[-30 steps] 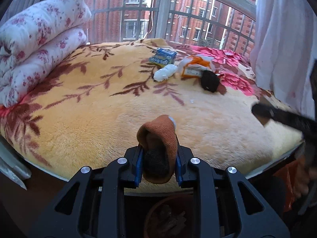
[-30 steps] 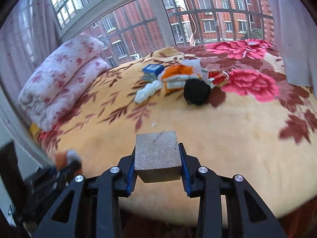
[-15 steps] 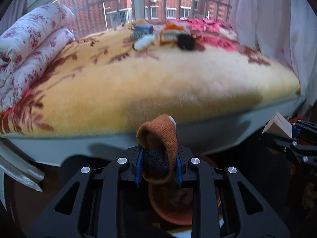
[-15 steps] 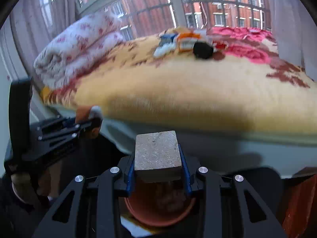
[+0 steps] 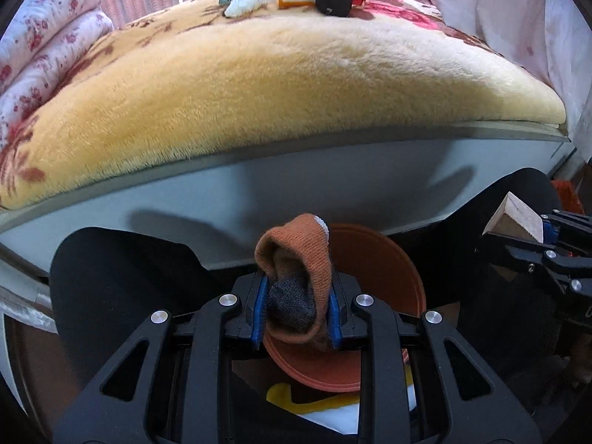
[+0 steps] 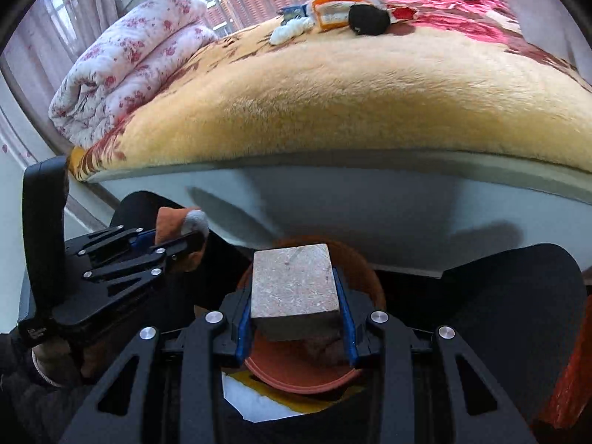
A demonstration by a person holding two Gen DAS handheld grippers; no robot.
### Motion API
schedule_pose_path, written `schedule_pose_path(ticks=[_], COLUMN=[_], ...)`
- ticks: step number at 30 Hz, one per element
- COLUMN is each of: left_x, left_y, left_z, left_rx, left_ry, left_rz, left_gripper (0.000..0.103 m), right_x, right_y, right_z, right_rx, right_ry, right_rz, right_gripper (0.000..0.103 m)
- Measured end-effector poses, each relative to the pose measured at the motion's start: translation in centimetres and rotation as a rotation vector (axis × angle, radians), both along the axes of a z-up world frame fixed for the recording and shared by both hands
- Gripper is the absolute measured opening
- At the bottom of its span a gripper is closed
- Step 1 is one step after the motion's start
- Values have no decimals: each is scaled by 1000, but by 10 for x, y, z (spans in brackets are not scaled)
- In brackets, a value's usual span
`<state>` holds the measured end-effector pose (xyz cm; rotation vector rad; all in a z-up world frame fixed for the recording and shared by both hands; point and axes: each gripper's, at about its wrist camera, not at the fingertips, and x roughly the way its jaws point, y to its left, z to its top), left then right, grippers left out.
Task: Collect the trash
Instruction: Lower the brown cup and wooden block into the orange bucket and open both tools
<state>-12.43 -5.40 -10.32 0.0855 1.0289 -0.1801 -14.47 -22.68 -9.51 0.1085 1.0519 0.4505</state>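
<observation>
Left gripper [image 5: 296, 307] is clamping a rolled orange knitted sock with a grey inner layer [image 5: 296, 277]; its jaws are closed on the roll's lower half. The sock's long axis is running up and forward along the fingers, folded white-tipped end pointing toward the bed's near edge. It is hanging above the round terracotta-coloured plastic bin [image 5: 381, 288] on the floor below that edge.

Right gripper [image 6: 296, 310] is gripping a pale, speckled, stone-like rectangular block [image 6: 296, 285], jaws shut on its two side faces. The block's long axis is lying along the fingers, flat top face up, directly over the same bin [image 6: 366, 285].

Remaining trash is sitting near the far edge of the yellow floral plush blanket [image 6: 351, 92]: white crumpled wad [image 6: 288, 29], orange-and-white packet [image 6: 333, 9], black round lump [image 6: 368, 19].

Risks, as judged: both grippers are converging on one narrow bin, so contact between them is possible. The sock is sitting toward the bin's left rim and could drape over it on release. The block could tip the light bin if dropped onto the rim.
</observation>
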Motion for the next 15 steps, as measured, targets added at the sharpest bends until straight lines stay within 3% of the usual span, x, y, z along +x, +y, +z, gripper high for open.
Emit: schedule_pose_path(ticks=[7, 8, 9, 10, 11, 15], left_x=[3, 3, 4, 4, 4, 1], left_y=[2, 1, 0, 0, 1, 6], left_z=[-6, -7, -8, -8, -7, -2], left_rx=[-13, -5, 7, 26, 36, 10], left_ry=[25, 31, 34, 33, 22, 2], left_rz=[-3, -1, 5, 16, 27, 32], left_gripper=[27, 31, 49, 71, 77, 78], right_x=[5, 6, 8, 9, 9, 9], right_y=[10, 11, 12, 11, 10, 2], right_z=[-6, -7, -8, -9, -9, -5], right_rx=[-23, -24, -26, -28, -23, -8], right_ry=[14, 27, 37, 43, 39, 32], right_rz=[38, 43, 44, 38, 29, 8], right_gripper=[38, 41, 58, 65, 65, 65])
